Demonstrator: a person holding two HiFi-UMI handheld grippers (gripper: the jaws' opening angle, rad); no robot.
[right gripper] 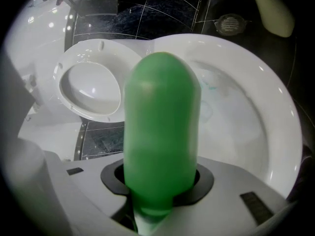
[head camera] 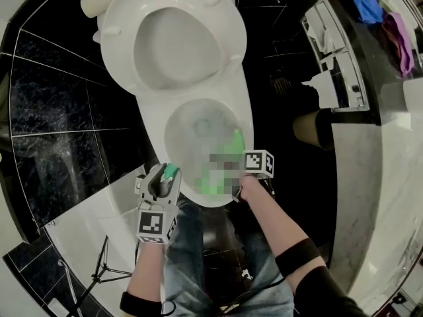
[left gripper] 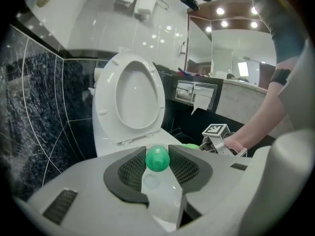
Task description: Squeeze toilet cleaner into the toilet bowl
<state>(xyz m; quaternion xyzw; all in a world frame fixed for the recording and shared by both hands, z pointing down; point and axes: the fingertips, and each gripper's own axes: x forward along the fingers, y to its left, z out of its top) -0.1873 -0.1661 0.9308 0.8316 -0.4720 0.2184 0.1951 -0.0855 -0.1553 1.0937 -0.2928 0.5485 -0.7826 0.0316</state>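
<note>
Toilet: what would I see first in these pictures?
The bright green bottle, clamped in the right gripper over the open white toilet bowl. Next, the small green cap pinched in the left gripper, beside the bowl's near rim. The seat stands lifted behind.

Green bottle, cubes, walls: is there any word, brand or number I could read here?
None readable.
The green bottle shows no label in the right gripper view; the head view has it partly blurred over.
The marker cube bears black-and-white squares, no words.
</note>
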